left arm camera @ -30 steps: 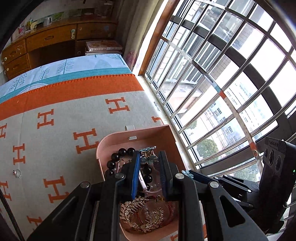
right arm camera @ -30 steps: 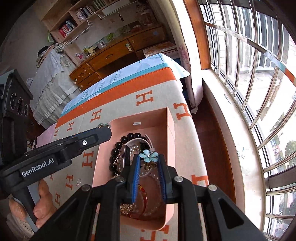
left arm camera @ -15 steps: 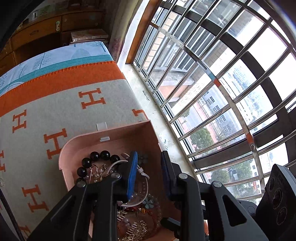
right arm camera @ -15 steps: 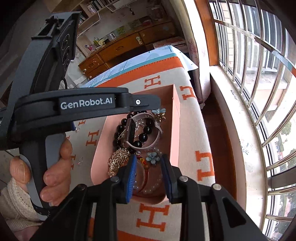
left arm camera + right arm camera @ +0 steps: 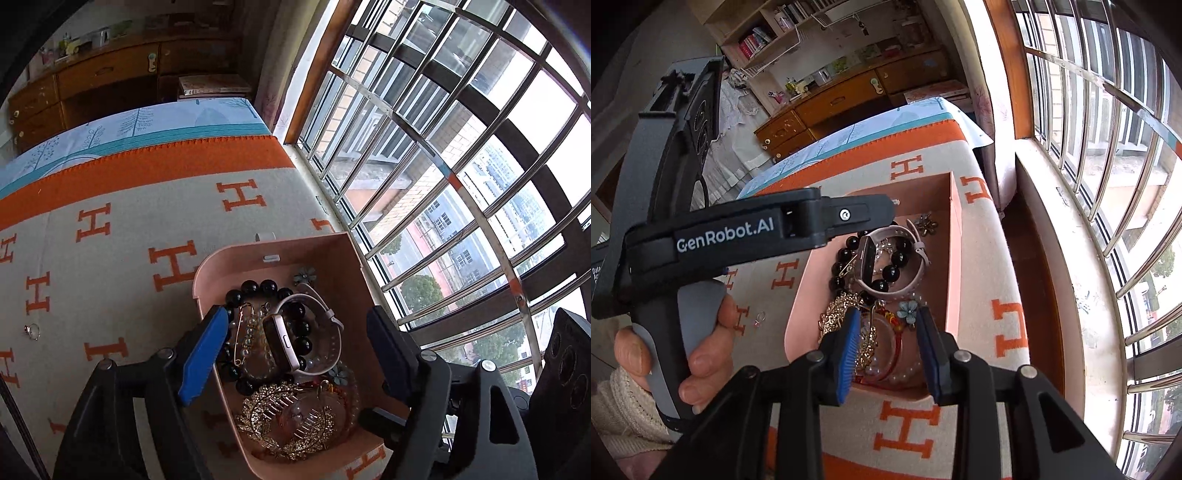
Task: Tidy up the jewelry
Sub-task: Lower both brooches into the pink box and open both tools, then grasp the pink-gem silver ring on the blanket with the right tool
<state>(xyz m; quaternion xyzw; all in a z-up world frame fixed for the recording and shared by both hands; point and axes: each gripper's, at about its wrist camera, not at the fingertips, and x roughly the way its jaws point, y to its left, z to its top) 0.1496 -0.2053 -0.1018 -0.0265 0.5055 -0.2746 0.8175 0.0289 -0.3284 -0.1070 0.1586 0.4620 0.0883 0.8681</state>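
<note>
1. Over the pink jewelry box, the left gripper is seen with jaws just spread wide, nothing gripped.
2. Inside the box, a pink smartwatch is laid across the black bead bracelet.
3. The right gripper is held narrowly parted, its jaws having just eased apart, above the beads and gold comb.
4. A ring is left on the H-patterned blanket.

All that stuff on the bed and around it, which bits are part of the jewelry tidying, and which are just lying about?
Part of the job:
- pink box
- pink watch
- black bead bracelet
- gold hair comb
- ring out on the blanket

Just lying about:
- wooden dresser
- bookshelf
- window bars
</note>
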